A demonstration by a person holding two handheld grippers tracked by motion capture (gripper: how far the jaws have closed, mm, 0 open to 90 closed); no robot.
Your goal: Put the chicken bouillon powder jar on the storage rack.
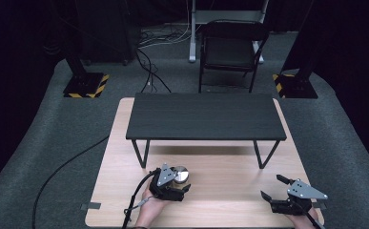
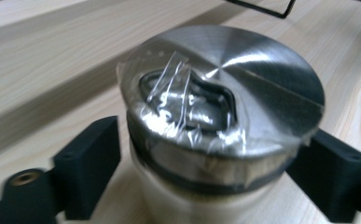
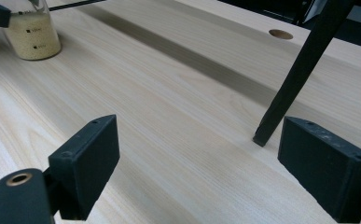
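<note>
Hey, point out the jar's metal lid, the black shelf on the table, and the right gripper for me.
metal lid point(image 2: 262, 65), left gripper view, on its brushed steel top.
black shelf point(image 1: 206, 117), high view, middle of its top board.
right gripper point(image 1: 273, 187), high view, midway between its fingertips.

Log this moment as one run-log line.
left gripper: around jar, grip unclear | right gripper: open, empty | jar: upright on table, lid on

Upright clear glass jar point(image 1: 180, 176) with brushed-metal lid point(image 2: 243, 79), clear plastic film crinkled over the lid's near edge, pale grainy filling and printed measure marks visible at upper left of right gripper view point(image 3: 32, 35), low centre-left in high view.
</note>
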